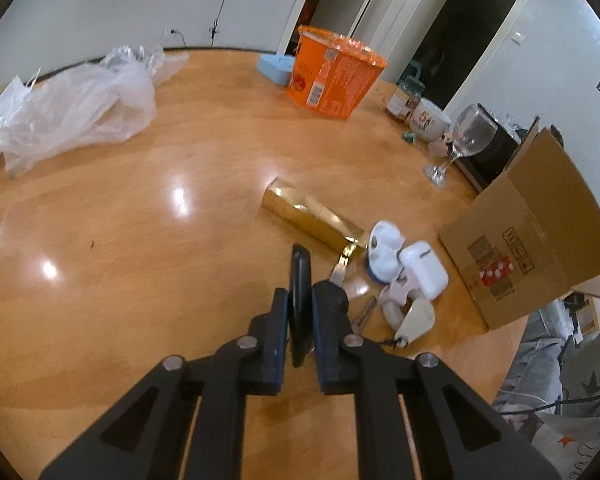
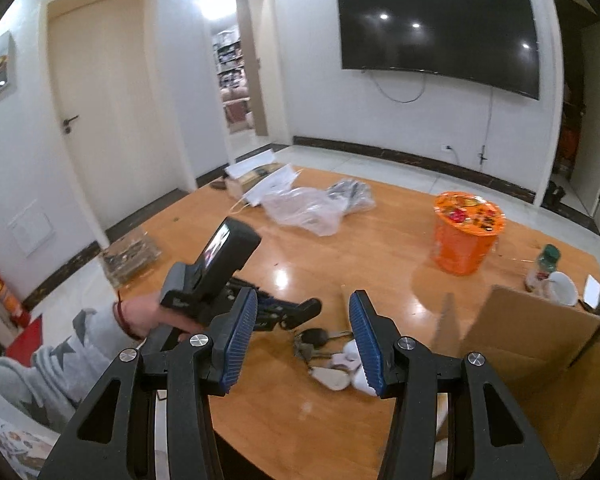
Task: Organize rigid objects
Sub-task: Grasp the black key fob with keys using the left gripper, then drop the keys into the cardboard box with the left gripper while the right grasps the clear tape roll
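Keys and small rigid odds and ends lie clustered on the wooden table, and one of them, a flat black object, stands on edge clamped between the closed fingers of the left gripper, held low over the tabletop just left of the cluster. Right beside that gripper lie a black key fob with metal keys, a cream teardrop tag, a white earbud case and an open white case whose two round hollows look empty. The right gripper hangs above the same pile with its blue-padded fingers spread wide apart and nothing between them. Touching the keys, a gold rectangular box lies flat, one end flap open. To the right of the pile sits a cardboard box with raised flaps; its inside cannot be seen in either view. Farther back stand a wine glass, empty and upright, a white mug, and a lidded jar with contents too blurred to name. Beyond them an orange tub stands sealed by a printed foil lid, with a pale blue box just behind it. At the far left edge lies a crumpled clear plastic bag.
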The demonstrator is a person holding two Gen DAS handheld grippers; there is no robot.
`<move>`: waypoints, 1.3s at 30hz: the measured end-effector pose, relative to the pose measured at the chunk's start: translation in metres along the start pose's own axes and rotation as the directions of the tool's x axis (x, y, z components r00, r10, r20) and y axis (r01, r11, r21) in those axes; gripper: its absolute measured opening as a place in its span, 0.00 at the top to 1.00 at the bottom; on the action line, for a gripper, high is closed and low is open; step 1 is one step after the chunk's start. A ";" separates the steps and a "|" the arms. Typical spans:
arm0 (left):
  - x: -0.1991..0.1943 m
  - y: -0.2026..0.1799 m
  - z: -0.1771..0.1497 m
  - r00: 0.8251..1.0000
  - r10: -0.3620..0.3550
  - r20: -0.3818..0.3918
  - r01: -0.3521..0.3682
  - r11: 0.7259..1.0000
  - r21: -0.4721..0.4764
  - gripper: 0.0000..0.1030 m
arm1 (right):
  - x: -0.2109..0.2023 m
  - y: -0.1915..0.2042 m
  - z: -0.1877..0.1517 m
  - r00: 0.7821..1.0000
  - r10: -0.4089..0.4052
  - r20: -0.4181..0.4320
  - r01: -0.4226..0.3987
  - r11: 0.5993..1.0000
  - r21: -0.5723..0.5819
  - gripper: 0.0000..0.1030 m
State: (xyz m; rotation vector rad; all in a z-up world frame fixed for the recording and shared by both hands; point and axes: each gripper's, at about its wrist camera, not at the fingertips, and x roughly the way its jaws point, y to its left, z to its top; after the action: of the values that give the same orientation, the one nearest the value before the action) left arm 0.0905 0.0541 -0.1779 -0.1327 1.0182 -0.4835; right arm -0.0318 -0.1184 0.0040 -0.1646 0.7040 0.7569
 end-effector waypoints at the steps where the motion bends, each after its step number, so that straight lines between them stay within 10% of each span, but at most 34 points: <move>1: 0.002 0.000 -0.002 1.000 0.017 -0.015 -0.017 1.000 0.007 0.91 | 0.003 0.003 -0.001 1.000 0.003 -0.007 -0.004 1.000 -0.005 0.57; 17: 0.011 -0.007 -0.008 0.995 0.104 0.011 -0.104 0.994 0.044 0.91 | 0.016 0.006 -0.004 0.999 0.015 -0.036 -0.015 1.000 0.002 0.57; 29: -0.130 -0.059 0.041 0.963 0.141 0.228 -0.180 0.971 0.159 0.91 | 0.064 0.029 -0.043 0.983 0.123 -0.137 -0.118 0.992 0.045 0.57; 39: -0.165 -0.201 0.102 0.971 -0.047 0.234 -0.065 0.892 0.447 0.91 | 0.128 -0.010 -0.107 0.980 -0.147 -0.131 0.154 0.987 0.045 0.57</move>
State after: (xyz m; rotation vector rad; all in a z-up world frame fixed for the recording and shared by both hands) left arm 0.0401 -0.0624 0.0716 0.2282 0.6470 -0.6679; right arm -0.0156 -0.0931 -0.1604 -0.2153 0.8234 0.5848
